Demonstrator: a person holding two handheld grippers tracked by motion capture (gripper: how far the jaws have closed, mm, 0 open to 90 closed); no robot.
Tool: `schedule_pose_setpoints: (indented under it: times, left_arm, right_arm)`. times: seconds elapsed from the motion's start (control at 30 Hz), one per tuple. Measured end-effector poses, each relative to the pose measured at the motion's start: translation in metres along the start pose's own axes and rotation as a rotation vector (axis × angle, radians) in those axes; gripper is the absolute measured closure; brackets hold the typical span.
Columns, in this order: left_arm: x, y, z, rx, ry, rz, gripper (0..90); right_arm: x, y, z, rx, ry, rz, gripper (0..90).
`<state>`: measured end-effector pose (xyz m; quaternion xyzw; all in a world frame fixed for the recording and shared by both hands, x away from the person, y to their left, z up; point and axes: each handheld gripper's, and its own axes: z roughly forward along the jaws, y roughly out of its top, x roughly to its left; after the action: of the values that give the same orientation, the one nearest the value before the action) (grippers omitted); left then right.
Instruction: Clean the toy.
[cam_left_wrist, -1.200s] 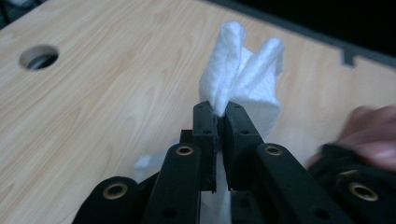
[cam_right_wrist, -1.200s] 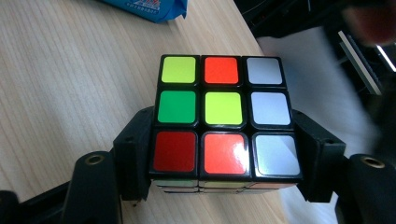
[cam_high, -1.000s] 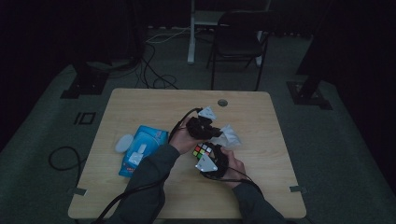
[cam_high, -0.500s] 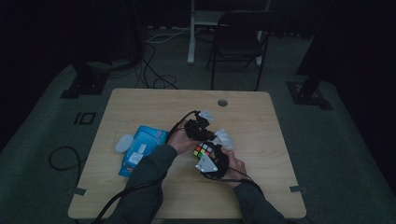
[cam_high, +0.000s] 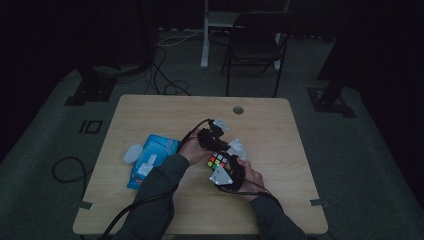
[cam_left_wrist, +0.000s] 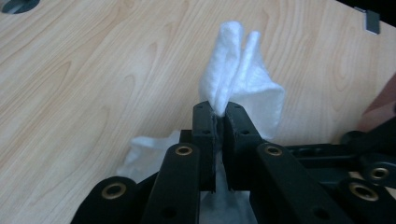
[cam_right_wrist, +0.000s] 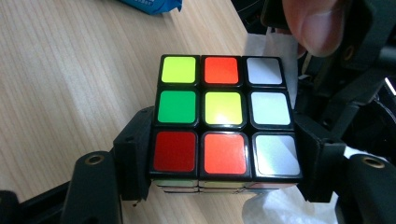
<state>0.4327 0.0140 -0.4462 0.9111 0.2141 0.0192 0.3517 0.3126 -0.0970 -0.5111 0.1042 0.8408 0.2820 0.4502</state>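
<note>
Little has shifted since the earlier high views: both hands sit at the middle of the wooden surface (cam_high: 165, 112) as before, the left one only slightly displaced toward the lower left of the frame, the right one unmoved.

In the high view the left tool (cam_high: 216, 141) lies just above and left of the right tool (cam_high: 223, 165), the two nearly touching. The left tool's jaws are pressed together on a white wipe (cam_left_wrist: 236, 79); in the left gripper view the folded wipe stands up out of the jaw tips at the centre of the frame, and more of it hangs below the jaws toward the lower left. The right tool pinches a colour cube (cam_right_wrist: 224, 116) from its two sides; in the right gripper view the cube sits at the centre of the frame, its upturned face showing yellow, orange, white across the top row, green, yellow, white across the middle, and red, orange, white across the bottom. At the upper right of that view a fingertip (cam_right_wrist: 317, 23) of the left hand and the left tool's black links hang over the cube's far right corner, with white wipe showing behind and below the cube.

Left of the hands in the high view lie a blue wipes packet (cam_high: 152, 157) and, just beside it at the left, a white oval lid (cam_high: 133, 153). A round hole (cam_high: 238, 109) marks the surface's upper middle.
</note>
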Motion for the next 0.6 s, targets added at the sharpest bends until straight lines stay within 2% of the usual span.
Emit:
schedule_pose_setpoints:
  times: [0.3,0.6]
  left_arm:
    - [-0.009,0.008,-0.002,-0.008,-0.04,0.036,85.2]
    - [0.003,0.0,-0.002,0.01,-0.018,-0.006,85.3]
  right_arm:
    - [0.0,0.0,0.0,-0.007,-0.01,-0.009,34.0]
    - [0.0,0.001,-0.001,-0.007,-0.005,-0.014,34.0]
